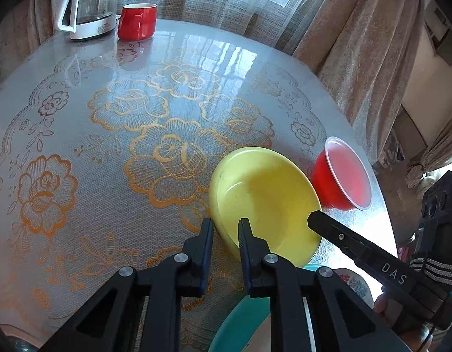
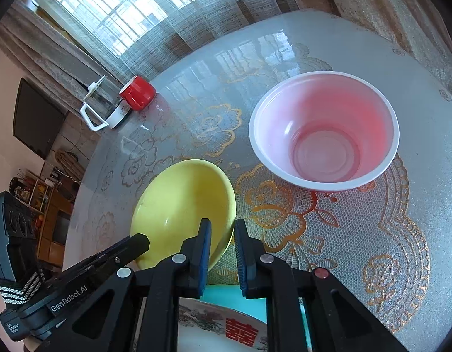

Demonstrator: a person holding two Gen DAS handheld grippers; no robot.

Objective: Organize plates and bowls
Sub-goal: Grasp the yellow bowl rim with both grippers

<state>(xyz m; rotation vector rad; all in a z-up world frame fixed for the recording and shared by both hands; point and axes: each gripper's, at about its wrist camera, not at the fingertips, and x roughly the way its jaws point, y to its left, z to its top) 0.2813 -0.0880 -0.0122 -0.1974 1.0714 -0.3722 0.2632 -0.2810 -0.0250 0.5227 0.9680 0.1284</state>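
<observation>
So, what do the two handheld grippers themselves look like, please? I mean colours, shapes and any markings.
Both are black plastic. The left gripper has two flat jaws on angular linkage arms with round silver pivot bolts; its side, seen from the right wrist, reads "GenRobot.AI". The right gripper has blue ribbed pads and one reddish bolt; its side reads "DAS". Each carries a black box with a black-and-white striped strap.

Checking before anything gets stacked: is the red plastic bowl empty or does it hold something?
Empty. The right wrist view looks straight into the red plastic bowl, upright on the table, showing only its bare ringed bottom.
</observation>
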